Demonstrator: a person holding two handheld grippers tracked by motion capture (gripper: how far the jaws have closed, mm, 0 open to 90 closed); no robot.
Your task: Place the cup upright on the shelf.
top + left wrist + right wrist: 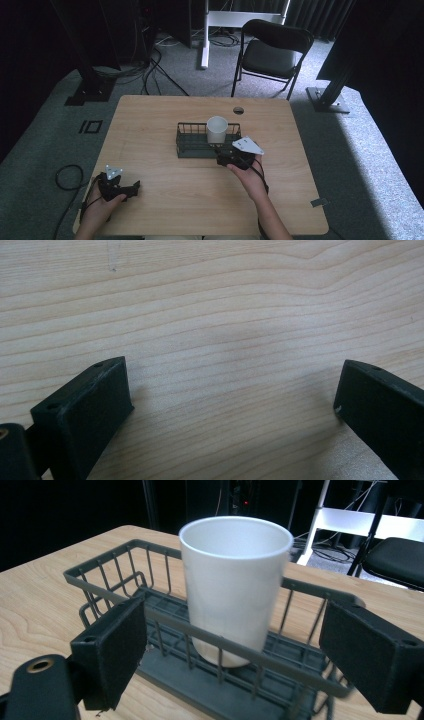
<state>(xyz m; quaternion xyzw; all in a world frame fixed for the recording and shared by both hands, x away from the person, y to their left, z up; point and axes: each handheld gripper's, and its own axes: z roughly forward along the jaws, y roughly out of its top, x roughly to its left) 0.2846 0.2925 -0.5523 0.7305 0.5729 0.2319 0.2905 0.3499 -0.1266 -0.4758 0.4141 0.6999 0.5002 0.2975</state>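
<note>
A white cup (217, 129) stands upright in the right part of a dark wire basket (192, 145) near the table's middle. My right gripper (231, 159) sits just in front of the basket's right end, open, with its jaws spread either side of the cup (236, 587) but short of the basket's near rail (215, 632). My left gripper (131, 190) rests low over the table's front left corner, open, with bare wood between its jaws (232, 405).
The wooden table (150, 120) has a small round hole (238, 110) near its far edge. A black folding chair (270, 52) stands behind the table. Cables lie on the grey carpet at the left.
</note>
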